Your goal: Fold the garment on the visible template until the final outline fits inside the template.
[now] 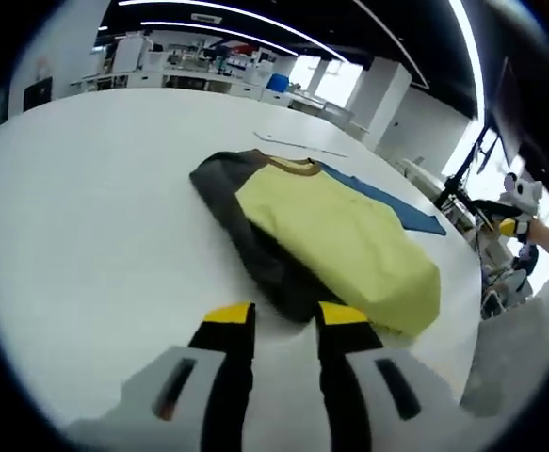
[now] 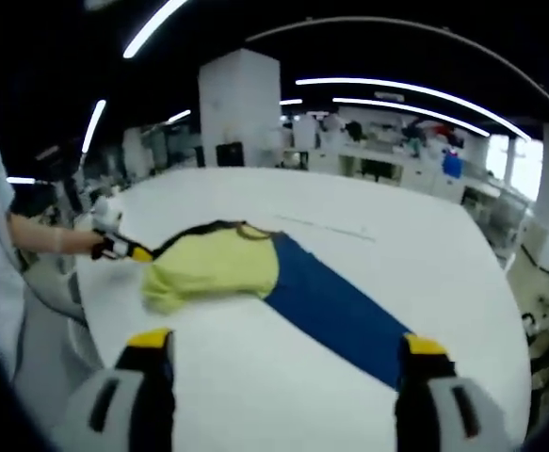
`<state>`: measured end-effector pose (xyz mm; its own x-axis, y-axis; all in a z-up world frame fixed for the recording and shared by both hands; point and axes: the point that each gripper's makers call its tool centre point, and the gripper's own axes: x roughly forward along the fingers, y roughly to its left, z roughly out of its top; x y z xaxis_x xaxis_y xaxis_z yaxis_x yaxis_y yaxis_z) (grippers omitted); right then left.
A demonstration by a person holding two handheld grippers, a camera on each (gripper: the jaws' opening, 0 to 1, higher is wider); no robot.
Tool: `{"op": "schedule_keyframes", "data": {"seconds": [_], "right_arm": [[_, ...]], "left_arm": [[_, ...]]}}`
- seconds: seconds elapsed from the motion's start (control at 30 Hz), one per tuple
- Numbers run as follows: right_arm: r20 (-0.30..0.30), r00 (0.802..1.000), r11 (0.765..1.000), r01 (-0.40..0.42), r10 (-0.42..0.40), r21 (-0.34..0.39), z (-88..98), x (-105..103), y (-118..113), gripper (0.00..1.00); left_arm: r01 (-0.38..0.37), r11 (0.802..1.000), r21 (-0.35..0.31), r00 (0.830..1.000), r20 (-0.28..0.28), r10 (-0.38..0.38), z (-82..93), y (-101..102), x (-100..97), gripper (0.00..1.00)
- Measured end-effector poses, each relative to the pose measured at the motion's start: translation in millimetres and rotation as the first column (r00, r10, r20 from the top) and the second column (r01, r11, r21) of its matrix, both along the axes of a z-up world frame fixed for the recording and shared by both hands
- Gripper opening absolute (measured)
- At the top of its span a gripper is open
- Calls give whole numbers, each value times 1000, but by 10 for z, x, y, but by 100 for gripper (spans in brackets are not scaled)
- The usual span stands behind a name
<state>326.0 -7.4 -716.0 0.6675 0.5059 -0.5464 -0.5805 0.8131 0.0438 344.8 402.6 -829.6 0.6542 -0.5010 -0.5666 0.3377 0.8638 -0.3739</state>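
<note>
Left claw narrowly parted, empty; right claw wide, empty; yellow garment overlapping blue template

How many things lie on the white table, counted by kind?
Garment, yellow and dark grey: 1
Blue template: 1
Total: 2, both on the white table
</note>
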Motion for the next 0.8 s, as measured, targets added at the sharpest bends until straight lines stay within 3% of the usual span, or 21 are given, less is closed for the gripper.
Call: {"op": "schedule_keyframes", "data": {"seconds": [0.13,0.3,0.47,0.6,0.73,0.8], "right_arm": [[-5,1000,1000,-2,2,6,24,-71,24,97],[8,1000,1000,-8,8,13,138,-86,1,97],[29,1000,999,0,-1,35,256,-124,-14,96],[31,999,999,-20,18,37,289,-219,-17,97],[47,999,998,-15,13,54,304,-240,-128,96],[52,998,997,-20,16,77,298,-232,-174,96]], "left_arm": [[2,1000,-1,1000,5,-2,17,-34,18,19],[-16,1000,7,1000,19,16,31,9,44,0],[-44,999,11,999,-1,44,61,36,24,0],[-51,997,55,999,5,51,116,66,25,0],[-71,995,64,997,24,69,263,65,87,0],[-73,992,100,997,32,70,336,67,135,0]]}}
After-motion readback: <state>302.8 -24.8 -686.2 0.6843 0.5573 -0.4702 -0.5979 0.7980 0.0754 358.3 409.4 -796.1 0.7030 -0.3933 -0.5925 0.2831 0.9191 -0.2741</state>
